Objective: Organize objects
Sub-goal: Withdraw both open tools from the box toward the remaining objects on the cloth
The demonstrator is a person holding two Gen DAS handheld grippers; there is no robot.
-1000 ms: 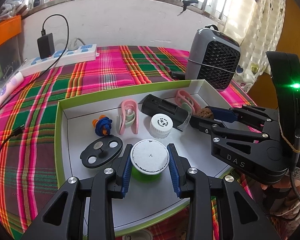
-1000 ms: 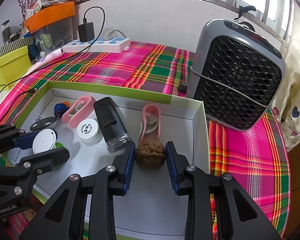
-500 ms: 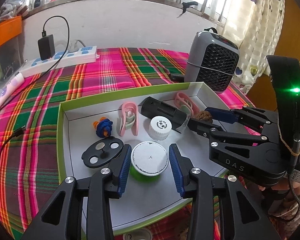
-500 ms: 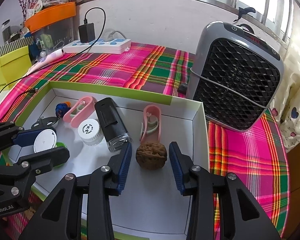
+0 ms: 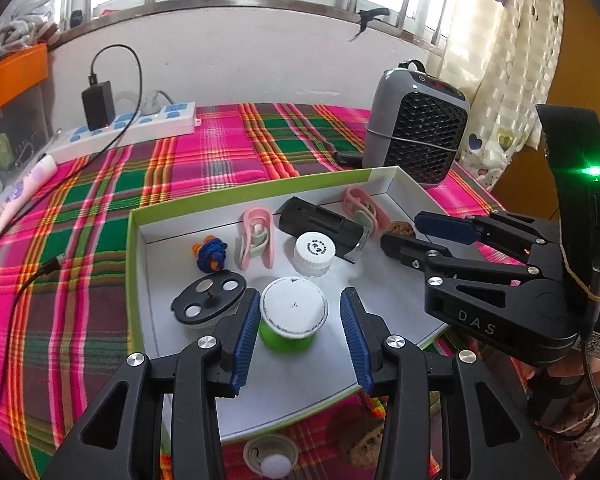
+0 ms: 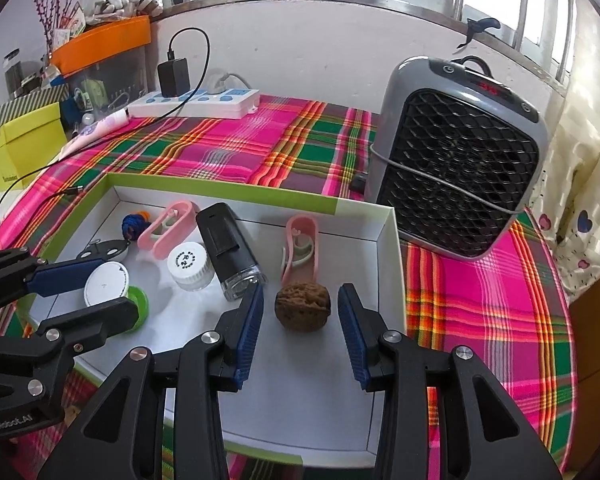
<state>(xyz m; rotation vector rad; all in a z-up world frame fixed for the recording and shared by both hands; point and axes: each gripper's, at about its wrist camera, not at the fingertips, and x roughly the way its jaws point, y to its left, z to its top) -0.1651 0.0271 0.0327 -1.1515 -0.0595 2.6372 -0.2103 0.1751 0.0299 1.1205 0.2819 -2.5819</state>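
Observation:
A white tray with a green rim (image 5: 256,196) lies on the plaid cloth. In it stands a green tub with a white lid (image 5: 293,308), between the blue pads of my left gripper (image 5: 299,296). The jaws are opening and there is a gap on each side of the tub. A brown walnut (image 6: 303,307) rests on the tray floor near the right wall. My right gripper (image 6: 300,292) straddles it, open, with neither pad touching. The left wrist view shows the right gripper (image 5: 400,229) from the side, around the walnut.
The tray also holds a black cylinder device (image 5: 320,226), a white-capped jar (image 5: 314,252), two pink clips (image 5: 256,240), a blue-orange cord bundle (image 5: 211,254) and a black disc (image 5: 208,298). A grey heater (image 6: 456,152) stands behind the tray's right corner. A power strip (image 5: 128,128) lies at the back.
Both grippers have let go. The left pads parted from the green tub and the right pads from the walnut; both things now rest on the tray floor. Neither hand shifted noticeably.

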